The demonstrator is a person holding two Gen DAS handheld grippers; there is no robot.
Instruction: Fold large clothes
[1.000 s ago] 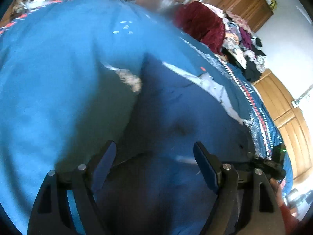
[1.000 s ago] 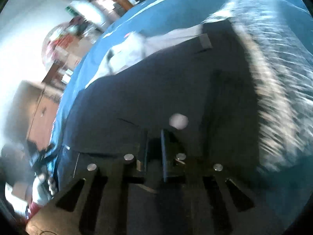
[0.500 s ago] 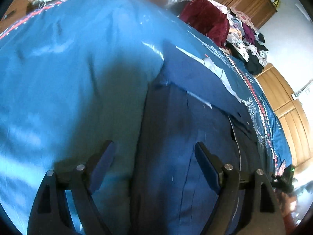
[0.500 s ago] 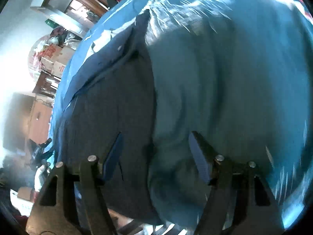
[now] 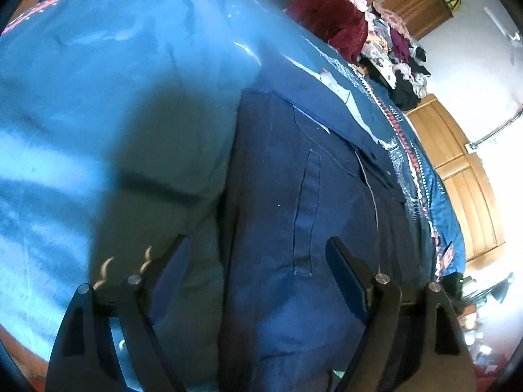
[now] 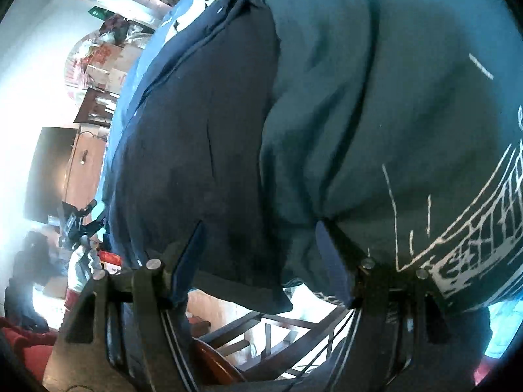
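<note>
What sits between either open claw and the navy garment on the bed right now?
Nothing visible does. The left claw is open directly over the navy garment, which lies flat on the blue bedspread. The right claw is open at the garment's near edge, where it overhangs the bed.

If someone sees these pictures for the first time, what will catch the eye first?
Probably the dark navy garment, lying folded on the blue bedspread, which fills most of both views. Both grippers, left and right, hover open over it. Far behind, a pile of clothes with a dark red piece lies by the wooden wardrobe.
</note>
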